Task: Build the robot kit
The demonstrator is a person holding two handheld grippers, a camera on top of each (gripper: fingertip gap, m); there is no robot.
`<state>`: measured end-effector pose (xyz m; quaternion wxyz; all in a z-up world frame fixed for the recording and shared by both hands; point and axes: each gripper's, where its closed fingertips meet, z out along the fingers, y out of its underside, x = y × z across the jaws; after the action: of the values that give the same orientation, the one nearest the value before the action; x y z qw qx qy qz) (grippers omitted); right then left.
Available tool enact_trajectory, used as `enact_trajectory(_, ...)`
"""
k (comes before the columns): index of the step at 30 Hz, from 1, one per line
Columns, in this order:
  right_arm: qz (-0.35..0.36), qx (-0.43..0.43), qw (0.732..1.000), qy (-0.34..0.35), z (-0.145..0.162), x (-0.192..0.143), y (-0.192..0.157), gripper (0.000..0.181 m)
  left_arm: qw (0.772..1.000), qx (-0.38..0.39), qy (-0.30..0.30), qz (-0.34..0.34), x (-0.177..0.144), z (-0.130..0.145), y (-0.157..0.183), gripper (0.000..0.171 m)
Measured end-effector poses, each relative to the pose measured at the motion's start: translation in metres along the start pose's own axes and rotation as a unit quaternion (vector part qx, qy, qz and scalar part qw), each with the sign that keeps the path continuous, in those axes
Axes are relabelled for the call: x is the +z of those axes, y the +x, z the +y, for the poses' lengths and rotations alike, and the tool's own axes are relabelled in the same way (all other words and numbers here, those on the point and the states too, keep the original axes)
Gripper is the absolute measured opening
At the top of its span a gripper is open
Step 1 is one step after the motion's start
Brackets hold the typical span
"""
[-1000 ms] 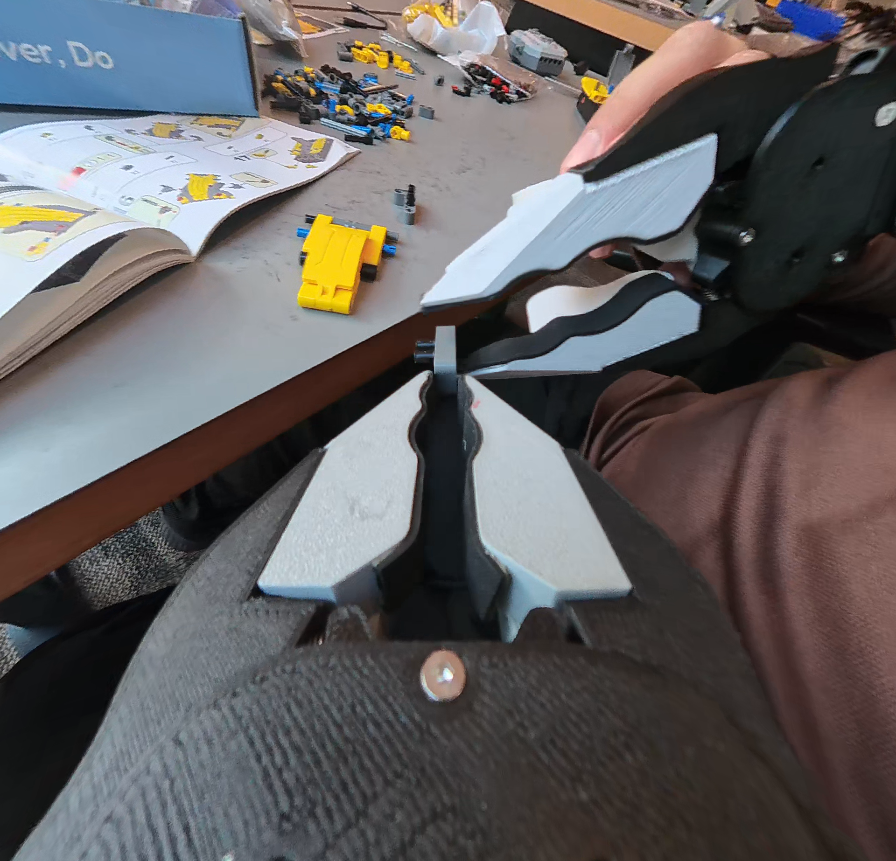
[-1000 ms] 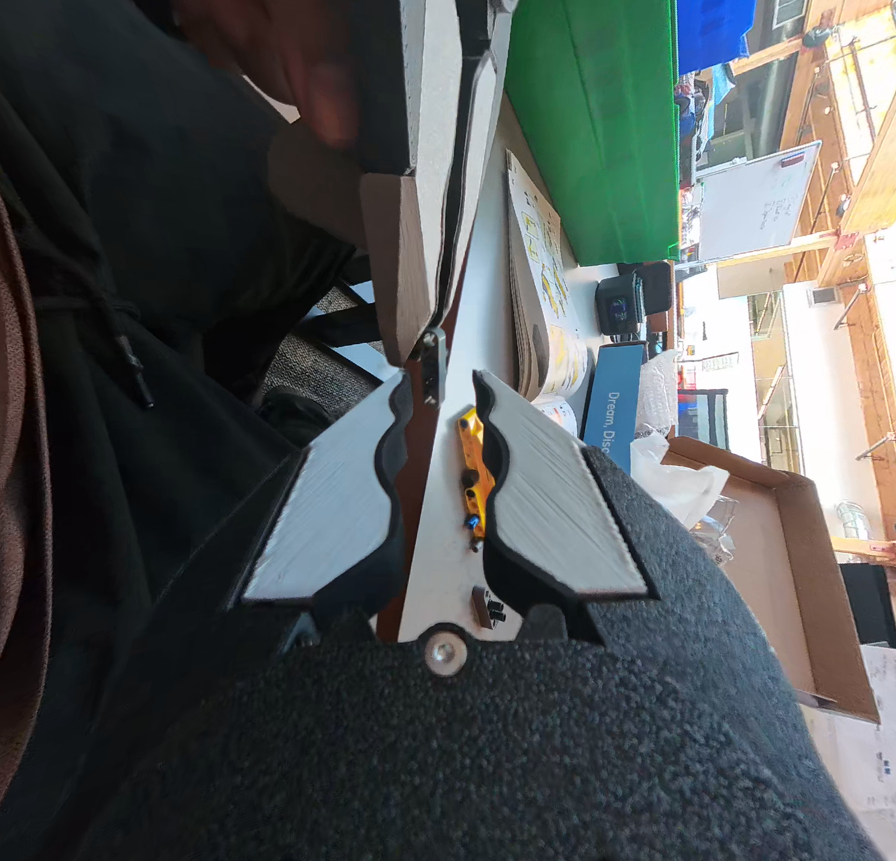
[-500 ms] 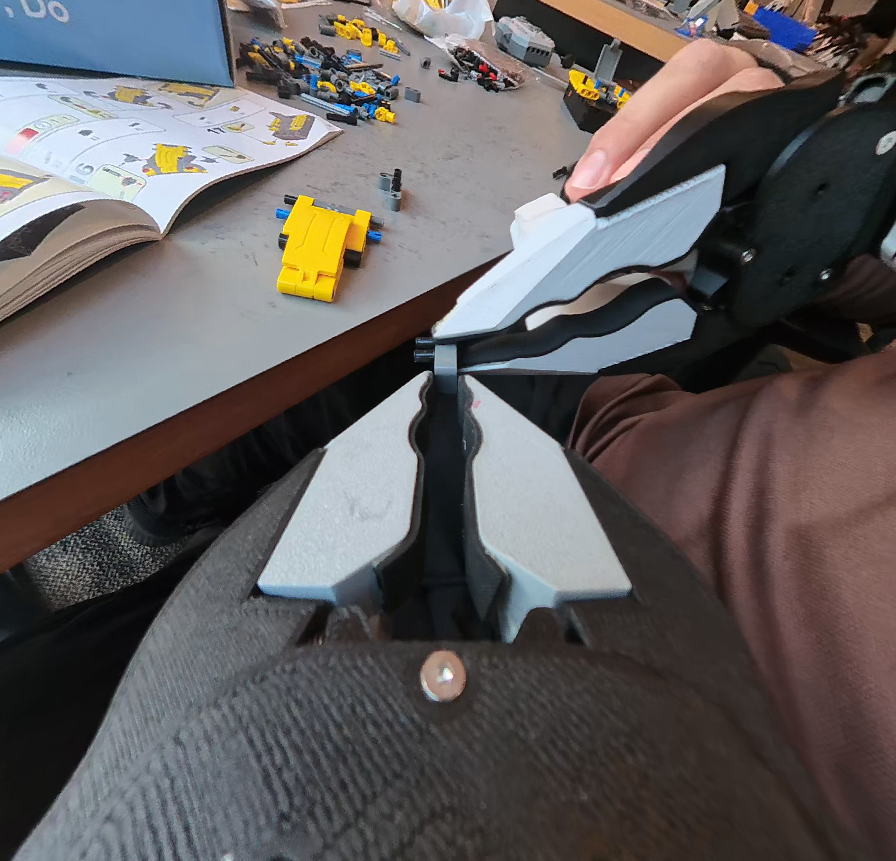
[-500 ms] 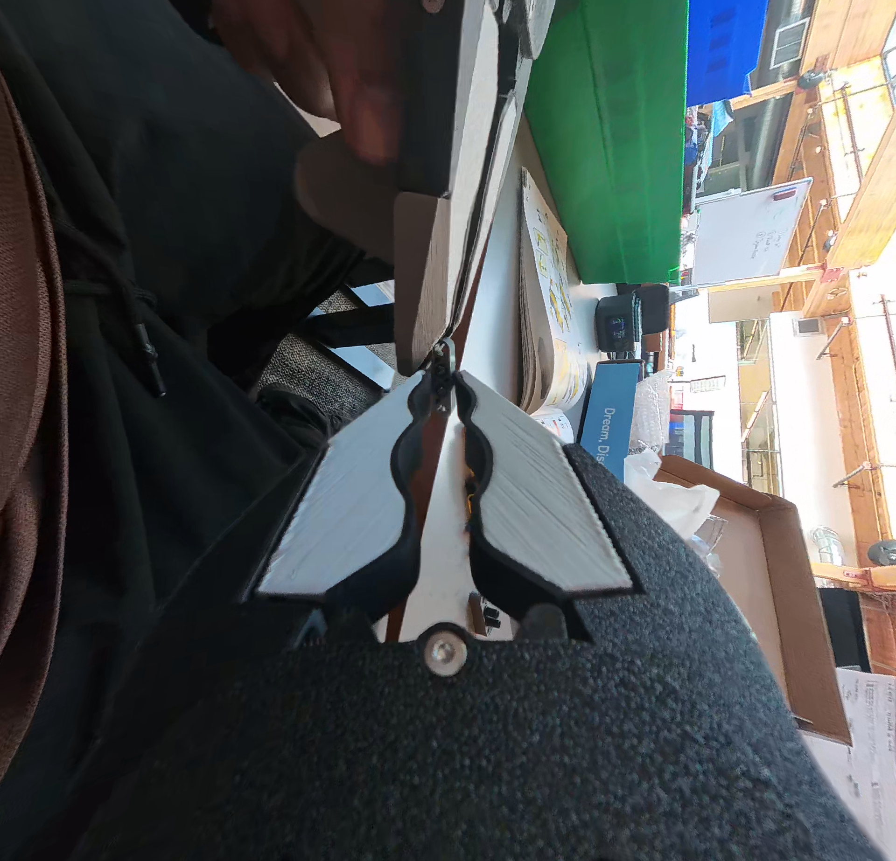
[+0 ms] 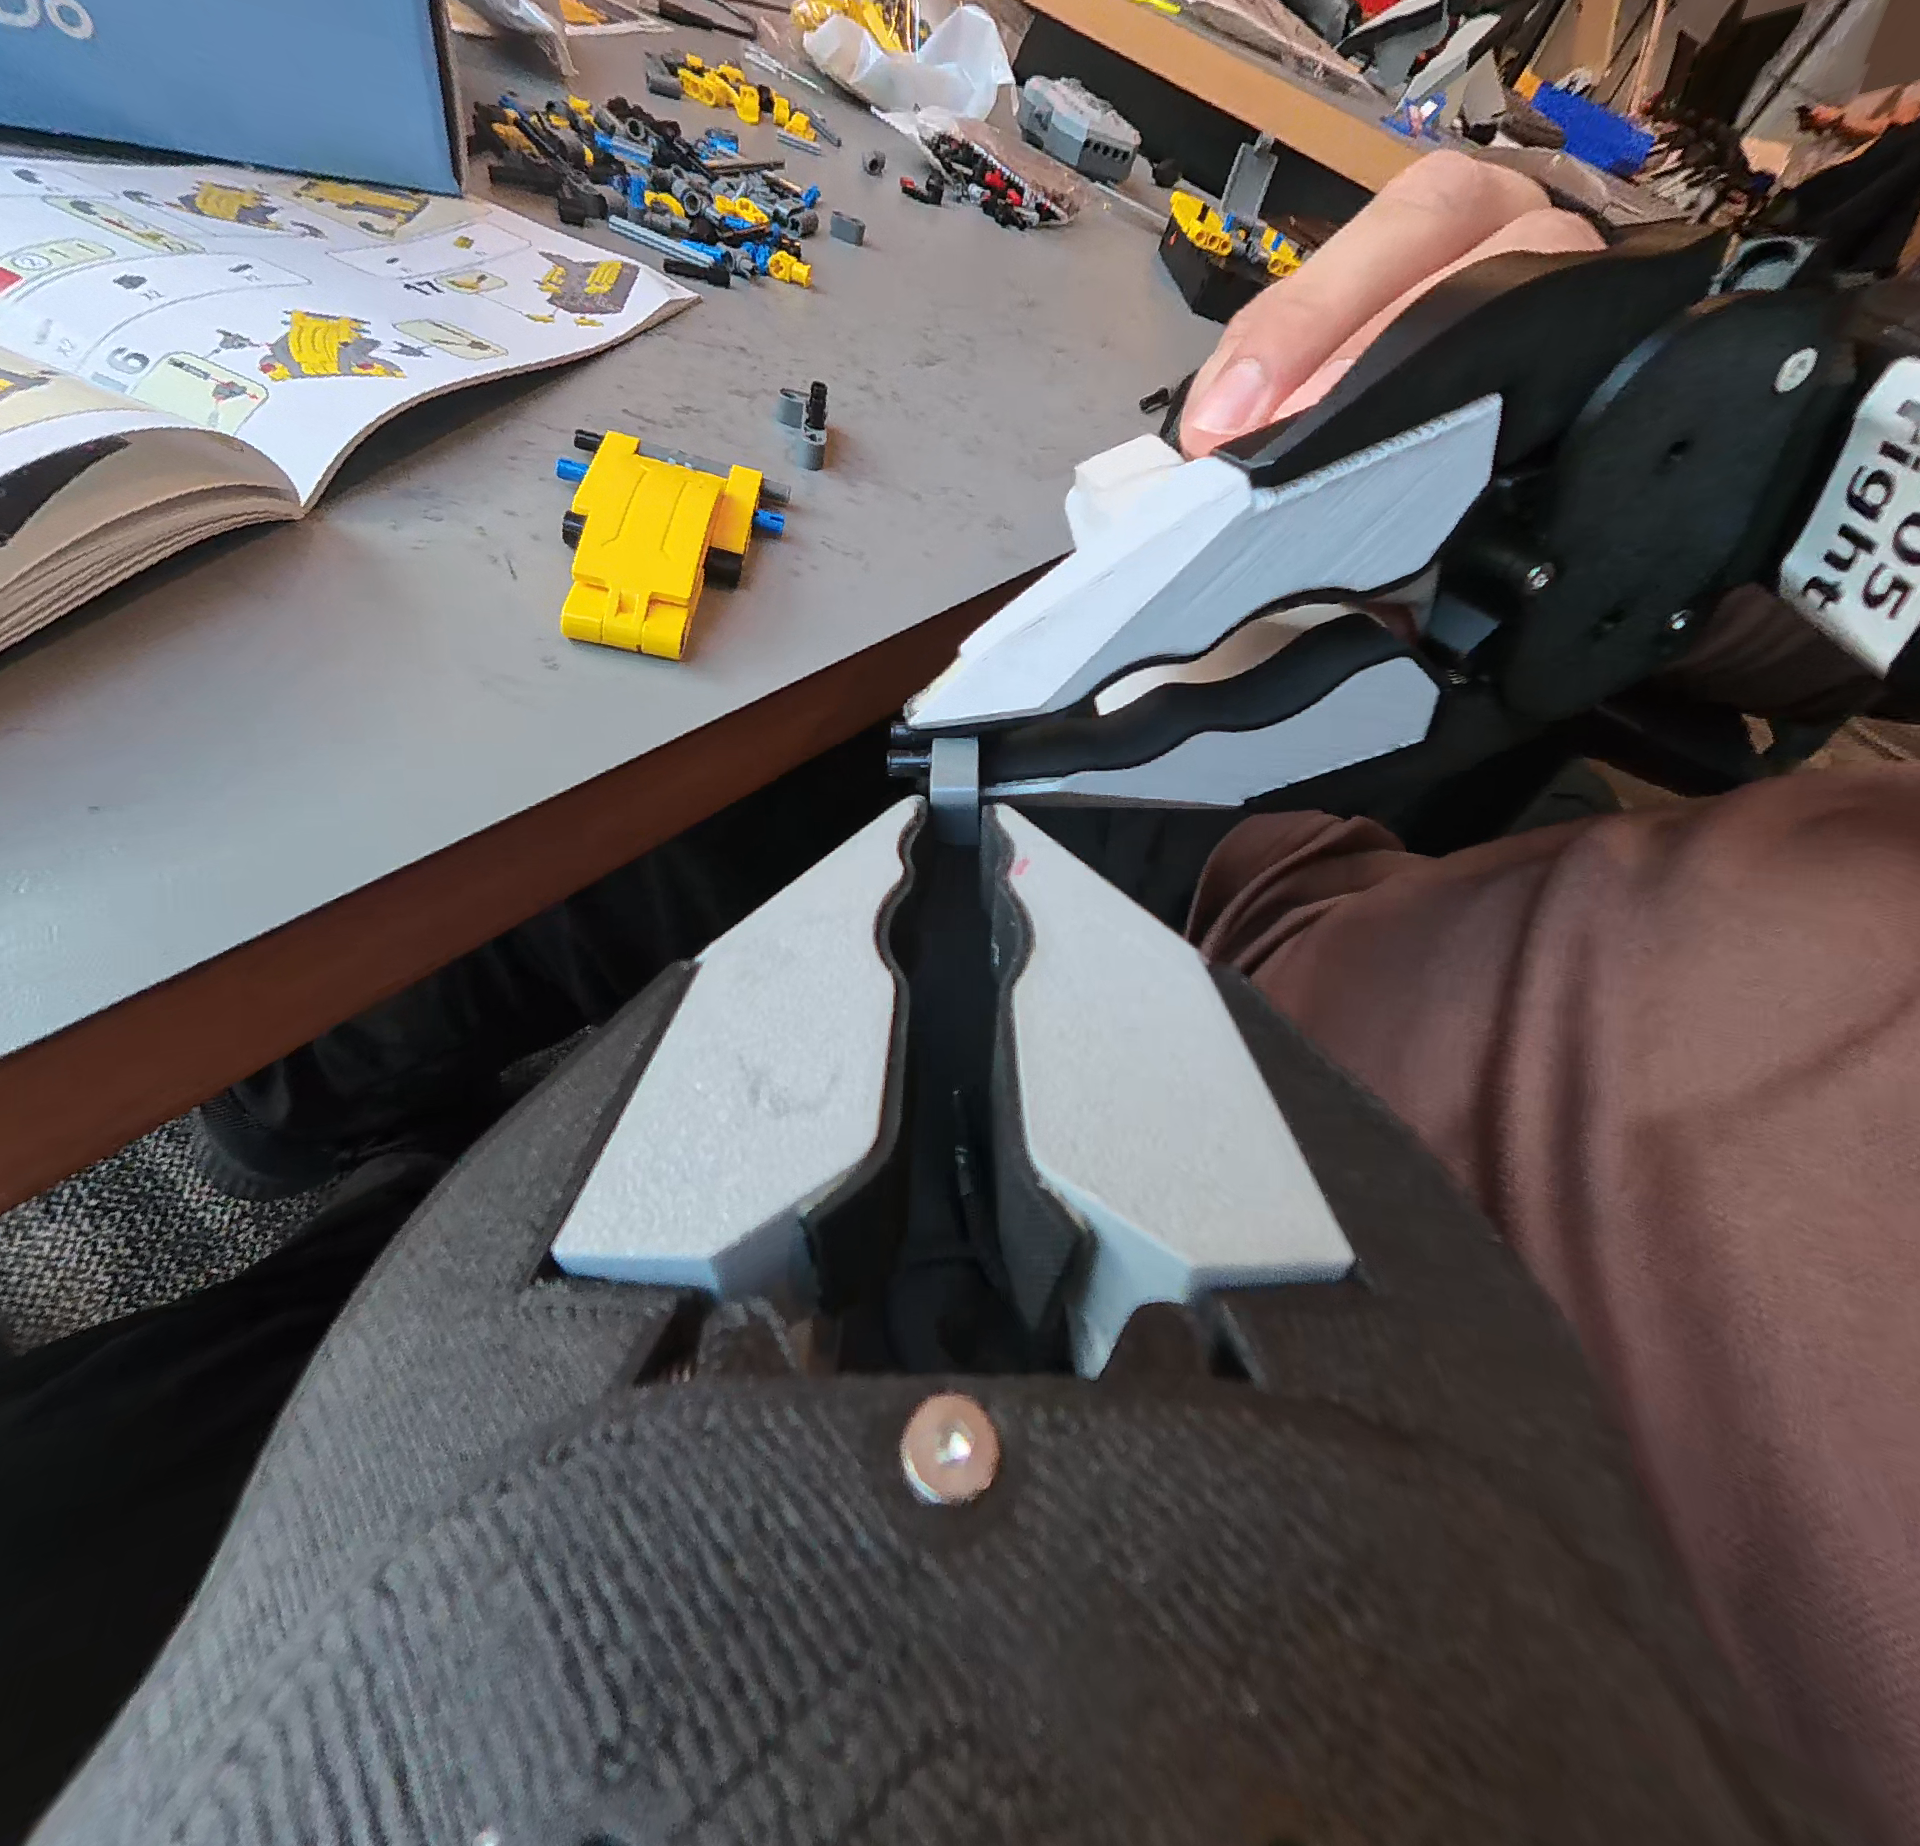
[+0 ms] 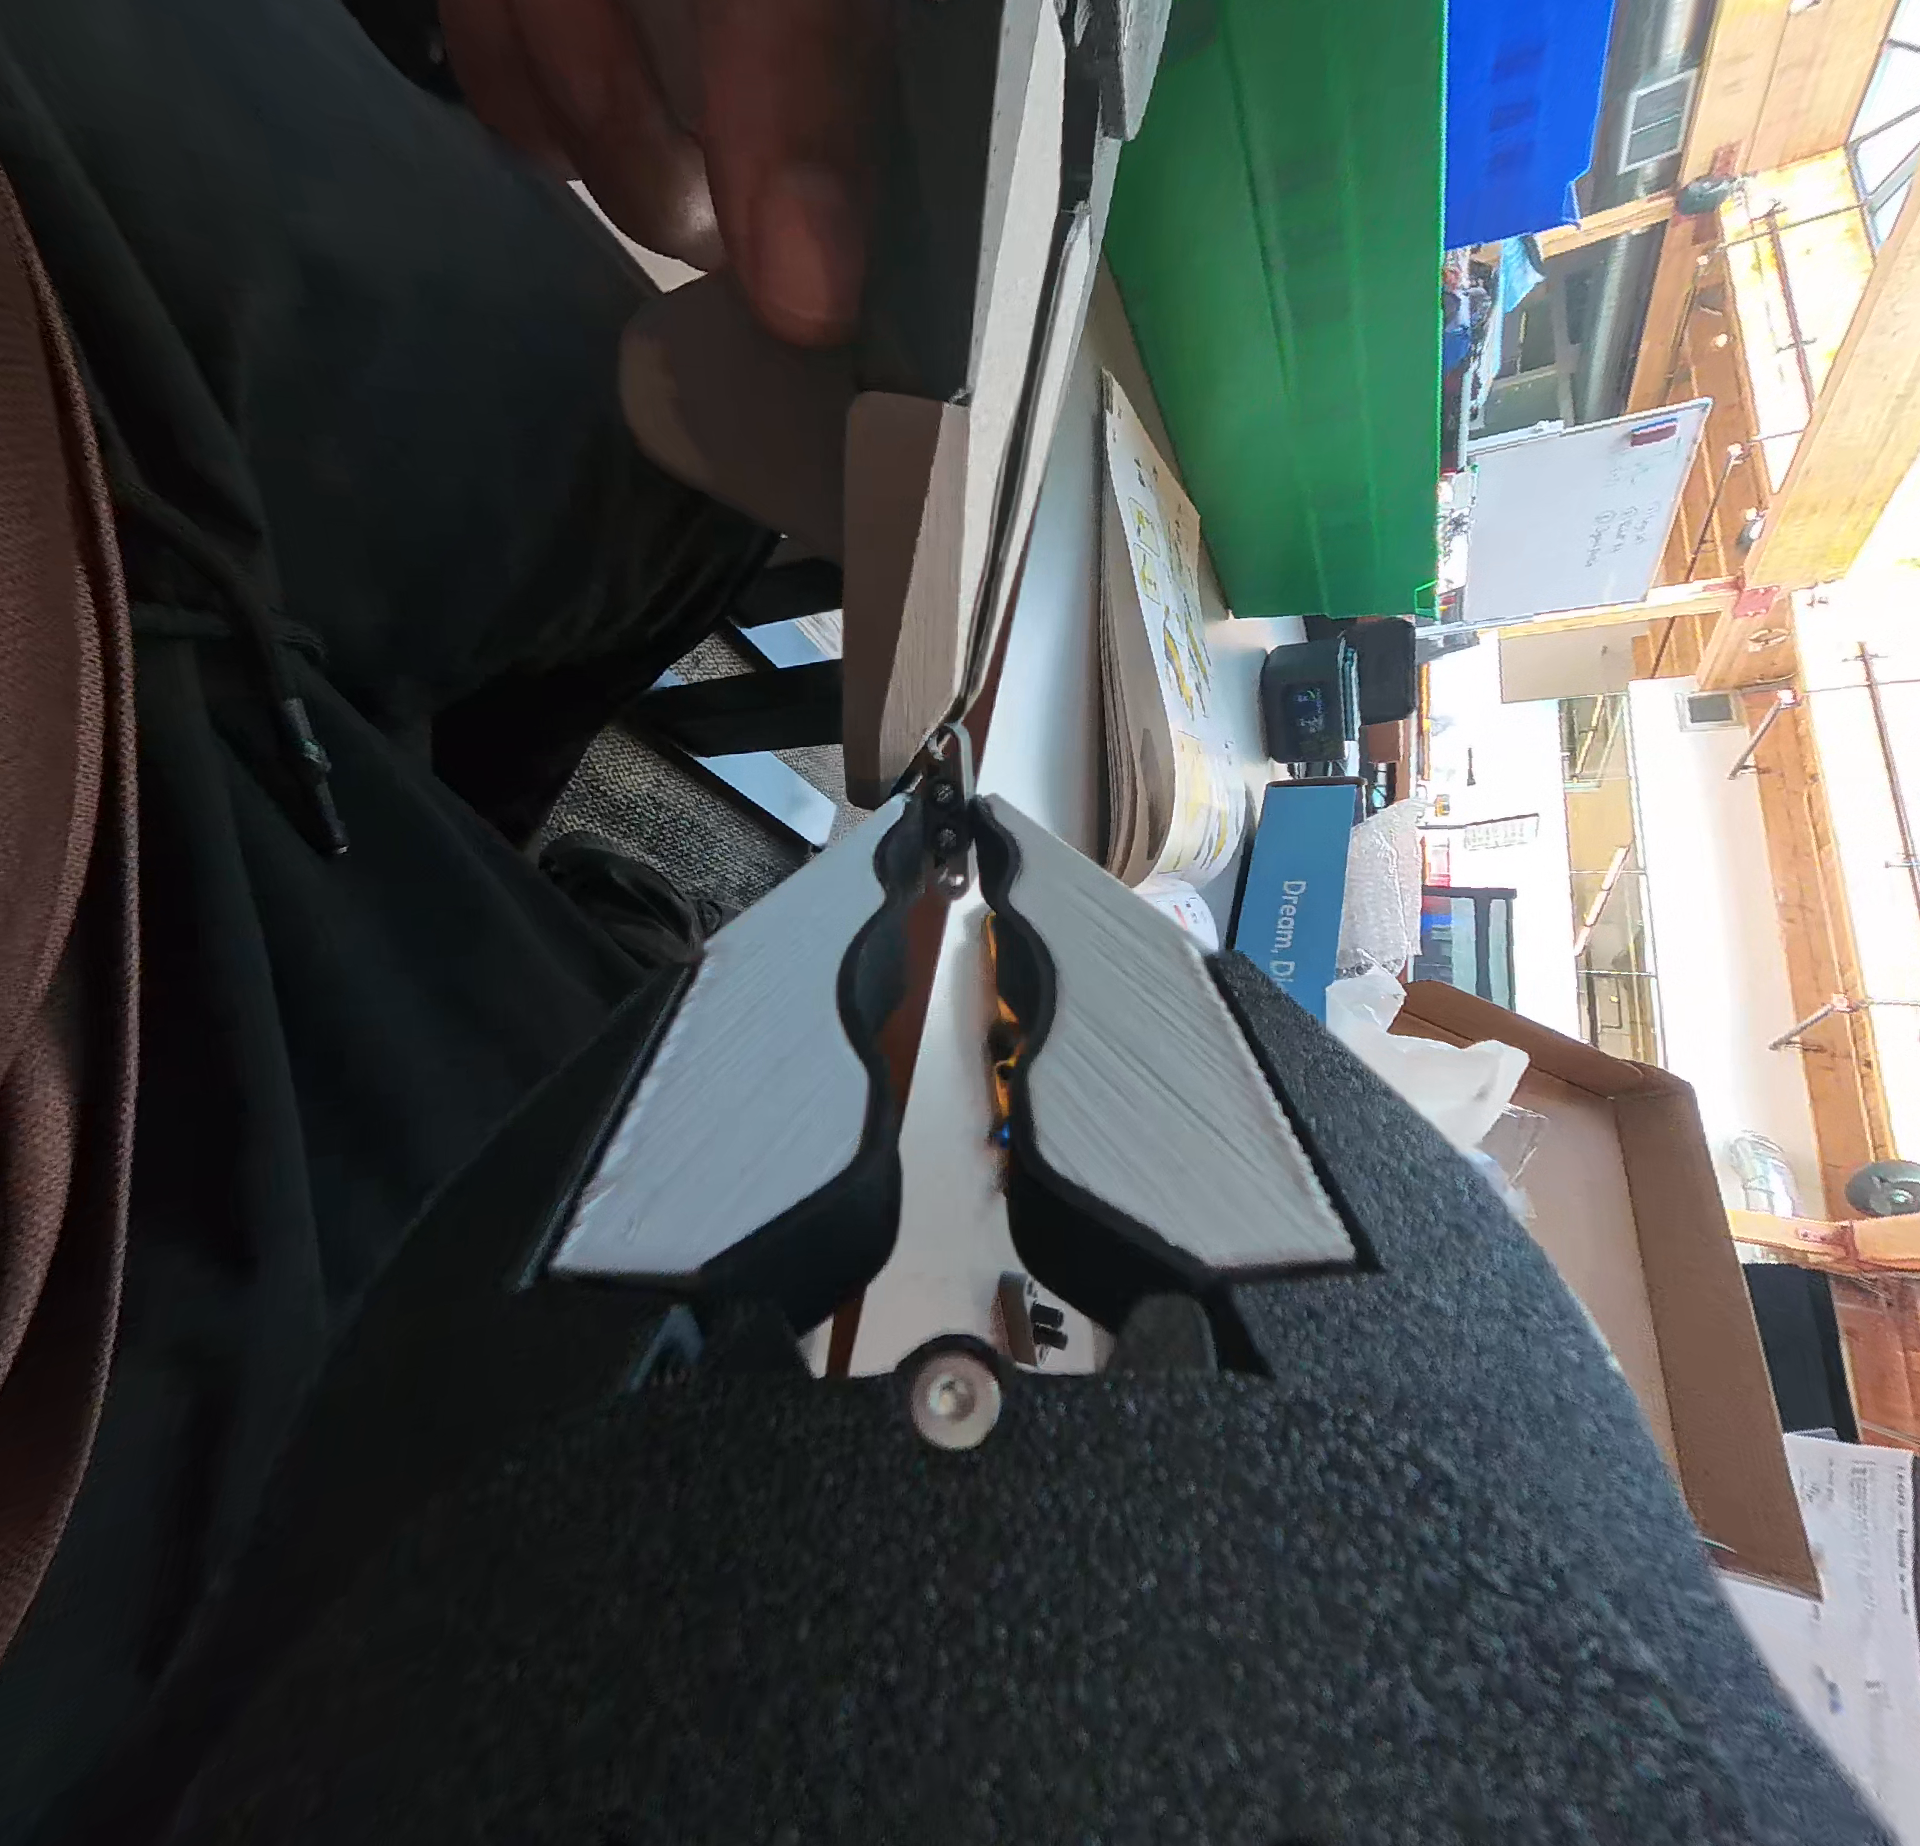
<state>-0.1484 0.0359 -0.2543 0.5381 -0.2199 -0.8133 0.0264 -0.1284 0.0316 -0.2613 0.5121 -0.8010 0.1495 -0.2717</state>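
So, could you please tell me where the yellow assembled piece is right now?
In the left wrist view, the yellow assembled piece lies on the grey table near its front edge, right of the open instruction booklet and left of a small grey connector.

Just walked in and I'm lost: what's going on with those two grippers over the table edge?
A person holds a gripper in each hand, tips meeting just off the edge of the grey table. The left gripper is shut on a small grey beam piece carrying black pins. The right gripper is closed on the same piece from the side. On the table lie a yellow brick assembly, an open instruction booklet and scattered loose parts.
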Motion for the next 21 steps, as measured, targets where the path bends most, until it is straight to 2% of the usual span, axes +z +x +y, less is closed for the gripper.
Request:
enact_trajectory(5,-0.009,0.003,1.000,0.002,0.001,0.002,-0.003,0.007,1.000,-0.002,-0.007,-0.009,0.001,0.003,-0.003,0.006)
enact_trajectory(14,0.000,-0.018,1.000,0.007,0.001,0.001,-0.003,0.006,0.999,-0.032,-0.006,0.016,0.000,0.003,-0.001,0.006)
enact_trajectory(18,0.014,-0.042,0.999,-0.017,0.016,0.000,0.001,0.007,0.999,-0.029,-0.006,0.014,-0.003,0.003,-0.005,0.014)
enact_trajectory(21,0.033,-0.070,0.996,-0.042,0.034,-0.004,0.008,0.007,1.000,0.002,-0.006,-0.025,-0.011,-0.004,-0.020,0.019)
